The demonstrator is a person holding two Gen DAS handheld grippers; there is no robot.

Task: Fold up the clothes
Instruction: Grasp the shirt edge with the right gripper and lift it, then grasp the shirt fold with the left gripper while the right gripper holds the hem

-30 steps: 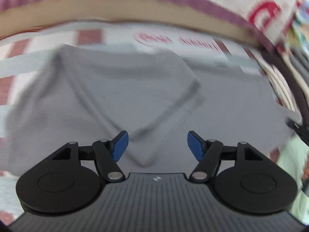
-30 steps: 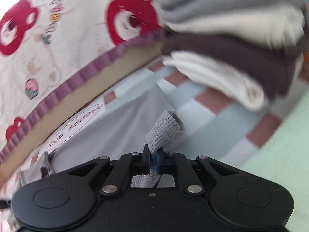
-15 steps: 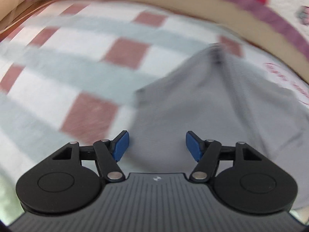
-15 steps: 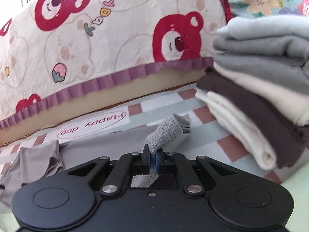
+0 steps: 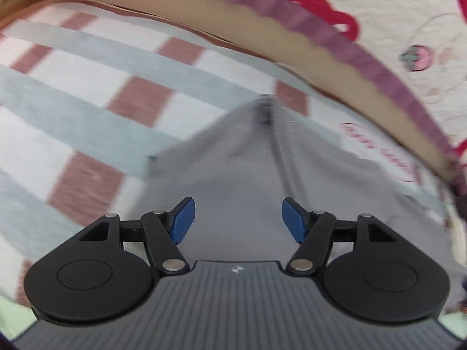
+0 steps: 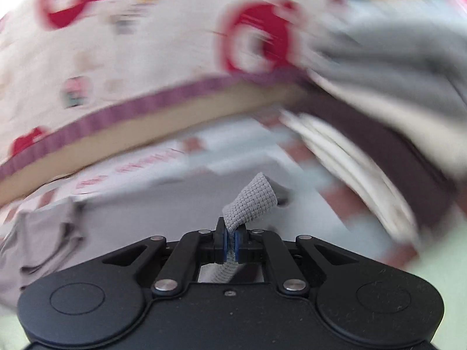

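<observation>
Fingers of the left gripper (image 5: 238,220) stand spread apart above the grey garment (image 5: 256,175), grasping nothing. That garment lies on the checked bed sheet (image 5: 96,93). Folded clothes (image 6: 379,110) are stacked nearby. Right gripper (image 6: 230,240) is clenched on a grey knit edge (image 6: 252,201).

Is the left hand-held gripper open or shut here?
Open. The left hand-held gripper has its blue pads wide apart, with the grey garment lying beyond and nothing between them.
</observation>
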